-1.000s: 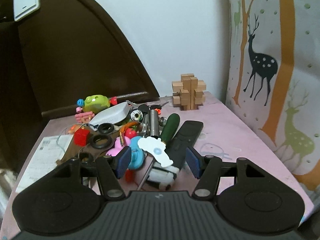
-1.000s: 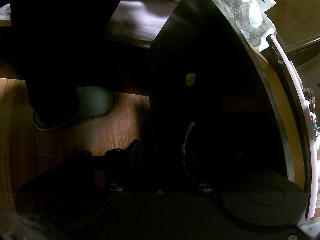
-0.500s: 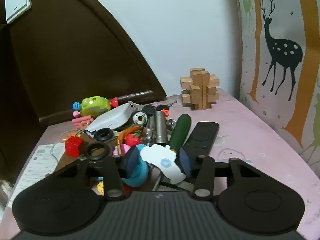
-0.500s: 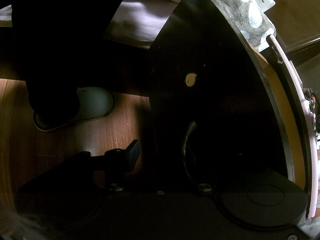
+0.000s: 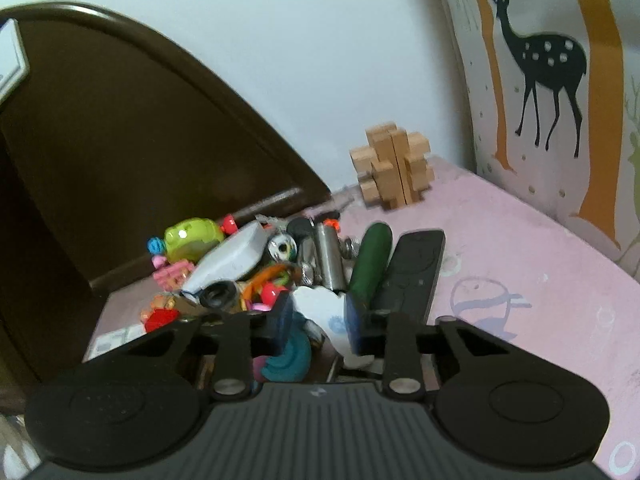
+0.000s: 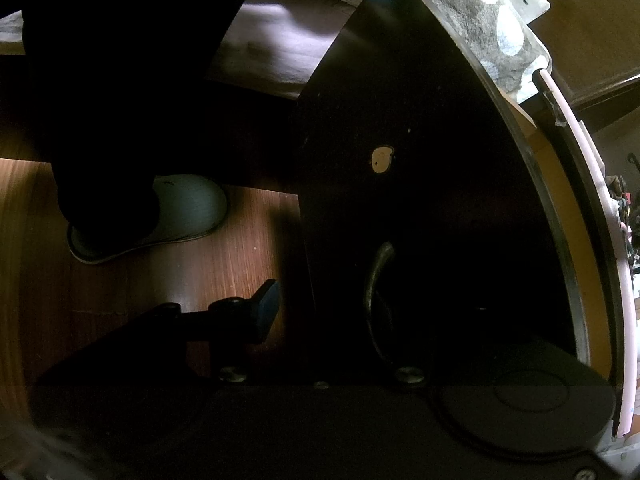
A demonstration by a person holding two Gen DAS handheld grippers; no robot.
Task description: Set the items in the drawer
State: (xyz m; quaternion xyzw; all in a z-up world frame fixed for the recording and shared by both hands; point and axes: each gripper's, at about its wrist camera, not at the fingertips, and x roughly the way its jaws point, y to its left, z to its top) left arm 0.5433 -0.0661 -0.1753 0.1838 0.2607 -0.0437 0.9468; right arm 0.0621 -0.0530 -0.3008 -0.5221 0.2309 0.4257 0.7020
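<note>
Left wrist view: left gripper pinches a white toy at 6 o'clock in the pile; remote at 3 o'clock. Right wrist view: right gripper straddles the dark drawer front, handle at centre; spread unclear.

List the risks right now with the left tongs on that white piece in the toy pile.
1. The left tongs pinch only one end of the white flat cloud-shaped piece; it may slip out.
2. It sits in a tangle beside the teal ring and dark green handle; lifting could drag those along.
3. The right tongs straddle the dark drawer front's curved metal handle in poor light.
</note>
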